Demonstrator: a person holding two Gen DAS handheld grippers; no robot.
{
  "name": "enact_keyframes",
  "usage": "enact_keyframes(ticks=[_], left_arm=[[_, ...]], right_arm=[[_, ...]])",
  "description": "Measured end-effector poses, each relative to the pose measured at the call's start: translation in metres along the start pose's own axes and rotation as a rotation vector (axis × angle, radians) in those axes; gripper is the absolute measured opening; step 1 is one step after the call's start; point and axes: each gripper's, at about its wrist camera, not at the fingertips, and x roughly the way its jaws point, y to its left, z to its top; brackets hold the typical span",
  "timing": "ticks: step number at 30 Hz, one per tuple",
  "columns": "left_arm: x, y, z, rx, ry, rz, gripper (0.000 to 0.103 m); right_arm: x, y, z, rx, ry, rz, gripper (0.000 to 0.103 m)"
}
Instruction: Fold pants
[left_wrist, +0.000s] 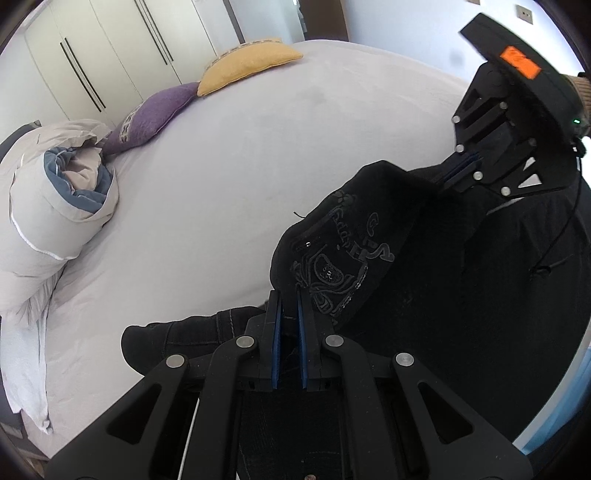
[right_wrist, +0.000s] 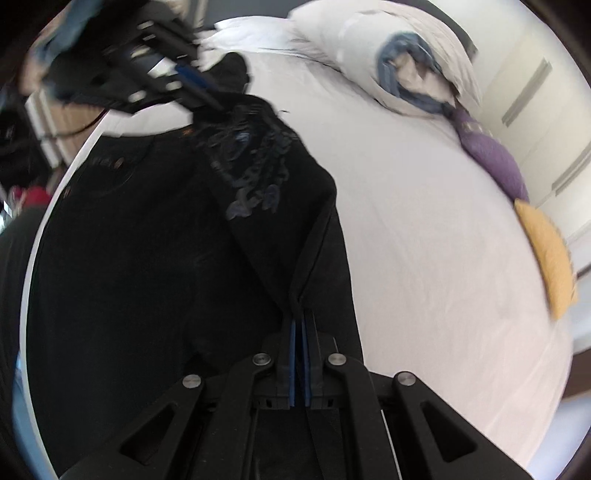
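Pants: black pants (left_wrist: 424, 295) are draped on the white bed (left_wrist: 240, 166), with 1 embroidered end raised off the sheet between your 2 tools while the rest lies flat underneath, toward you.

Left gripper: your left gripper (left_wrist: 290, 295) has its blue pads pressed onto 1 corner of the raised edge, right at the embroidery.

Right gripper: your right gripper (right_wrist: 300, 314) is pinching the other corner of that edge; from the left camera it shows at (left_wrist: 465, 166), with cloth running into its closed tips.

Long axis: the held edge stretches tip to tip between your hands, roughly across the flat part of the pants. A narrow bit of the pants also pokes out on the sheet to the left of your left gripper.

Key relation: the flat fabric lies below and behind both tools, on your side, so I judge the fold lands by carrying the edge toward you, both corners level.

Nearer hand: neither; each already owns a corner, so move them together.

Clear of the fold: the rolled duvet (left_wrist: 55, 206), purple pillow (left_wrist: 155, 114) and yellow pillow (left_wrist: 247, 62) sit well apart, at the bed's far side.

Risk: the right view is blurred, so I can't tell how deep that pinch is.
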Motion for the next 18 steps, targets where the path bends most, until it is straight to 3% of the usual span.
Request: enact_keyframes(ticks=[8, 12, 18], left_arm=[[-0.01, -0.024, -0.044, 0.041, 0.029, -0.008, 0.006], [-0.026, -0.049, -0.061, 0.12, 0.015, 0.003, 0.007], [-0.037, -0.111, -0.109, 0.349, 0.071, 0.049, 0.007]], right_arm=[[-0.034, 0.101, -0.026, -0.291, 0.01, -0.069, 0.004], [-0.045, 0.135, -0.044, -0.414, 0.033, -0.07, 0.004], [-0.042, 0.175, -0.065, -0.635, 0.073, -0.099, 0.004]])
